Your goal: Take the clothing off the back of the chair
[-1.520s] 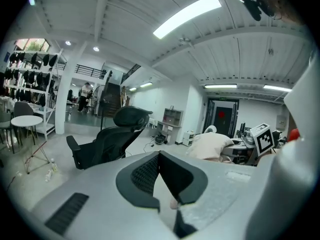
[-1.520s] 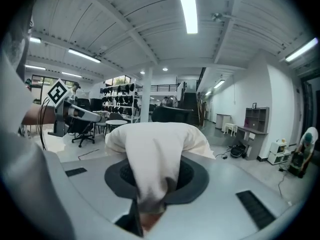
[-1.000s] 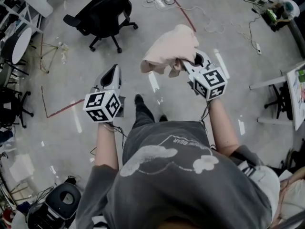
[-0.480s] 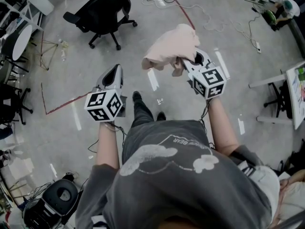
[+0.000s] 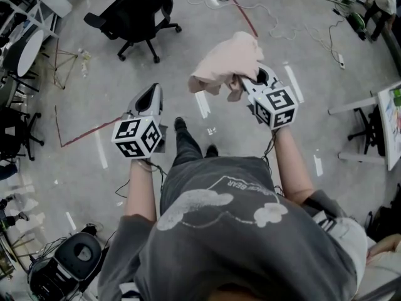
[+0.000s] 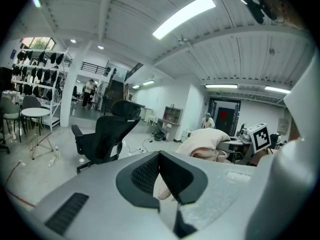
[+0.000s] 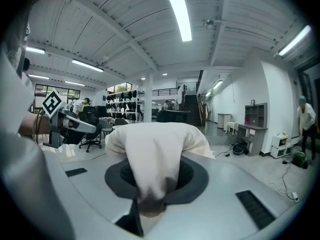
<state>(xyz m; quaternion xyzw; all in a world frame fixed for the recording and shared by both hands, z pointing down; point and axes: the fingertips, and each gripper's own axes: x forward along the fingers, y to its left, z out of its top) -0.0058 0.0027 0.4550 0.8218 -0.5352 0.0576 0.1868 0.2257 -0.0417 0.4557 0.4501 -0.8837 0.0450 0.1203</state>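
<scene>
Between the fingers (image 7: 191, 182) of the right gripper (image 5: 248, 81), the pale pink garment (image 5: 227, 60) is clamped, its bulk draped over the fingertips. Left gripper (image 5: 149, 94) fingers are closed together, empty; the garment lies off their right side.

The clothing (image 5: 227, 56) is pale pink, the office chair (image 5: 135, 14) black. The left gripper (image 5: 149, 96) and right gripper (image 5: 249, 80) are grey with black-and-white patterned cubes; the grey floor (image 5: 94, 93) bears red tape (image 5: 88, 137)
</scene>
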